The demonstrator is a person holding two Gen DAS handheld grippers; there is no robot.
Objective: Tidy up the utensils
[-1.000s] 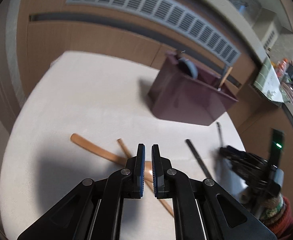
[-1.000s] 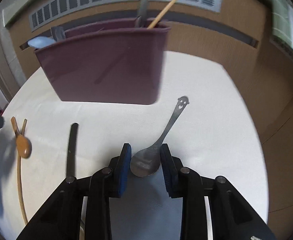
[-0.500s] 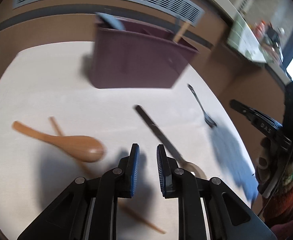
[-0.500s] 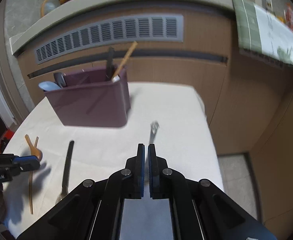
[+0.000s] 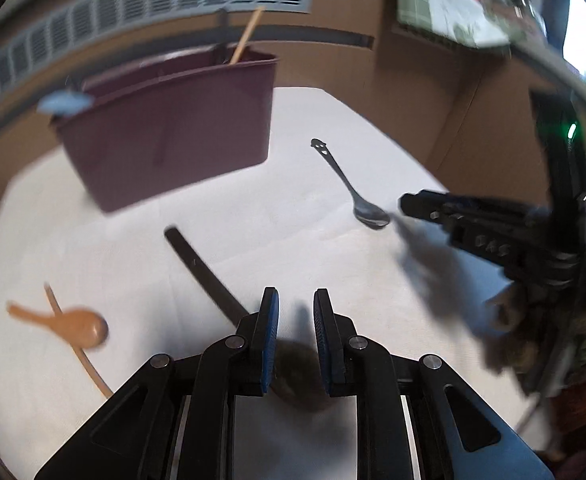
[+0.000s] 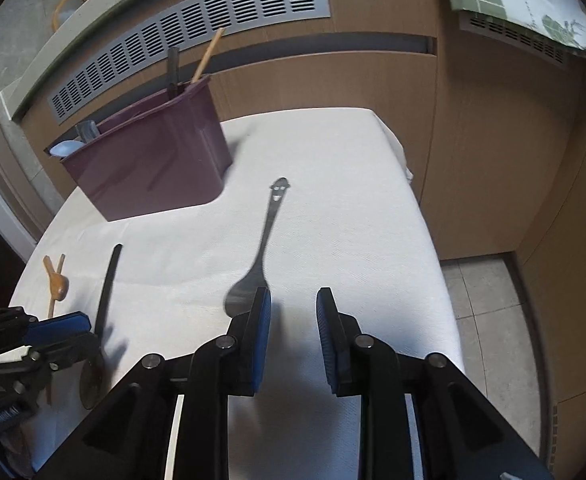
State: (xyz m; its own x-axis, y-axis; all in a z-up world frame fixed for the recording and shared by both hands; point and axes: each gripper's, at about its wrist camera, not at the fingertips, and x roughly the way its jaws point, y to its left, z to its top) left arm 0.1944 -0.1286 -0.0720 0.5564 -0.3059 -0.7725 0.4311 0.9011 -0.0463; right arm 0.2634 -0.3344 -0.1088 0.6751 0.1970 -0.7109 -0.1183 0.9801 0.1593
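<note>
Several utensils lie loose on the white-covered bench (image 6: 333, 152), so the sorting into the maroon caddy (image 6: 153, 168) at its far side is only partly done: a dark handle and a wooden stick already stand in the caddy, and a pale spoon rests in its other end. The step in hand looks like the approach to a pick-up on both sides. The right gripper (image 6: 293, 312) hovers over the bowl end of the metal spoon with the smiley-face handle (image 6: 267, 236); its jaws have just been opening and stand apart, with nothing between them, the spoon's bowl lying just to the left of the left pad. The left gripper (image 5: 295, 320) also has its jaws apart and empty, poised above the bowl end of the long dark-handled utensil (image 5: 201, 264), whose bowl shows dimly beneath the pads. The wooden spoon (image 5: 77, 322) and a wooden chopstick (image 5: 81, 356) crossing under it lie untouched at the left edge. Next, each gripper would need to shift so that its utensil sits between the pads, drop to the cloth and close, then carry the piece to the caddy. A thin flat handle on soft cloth is likely to slip.
</note>
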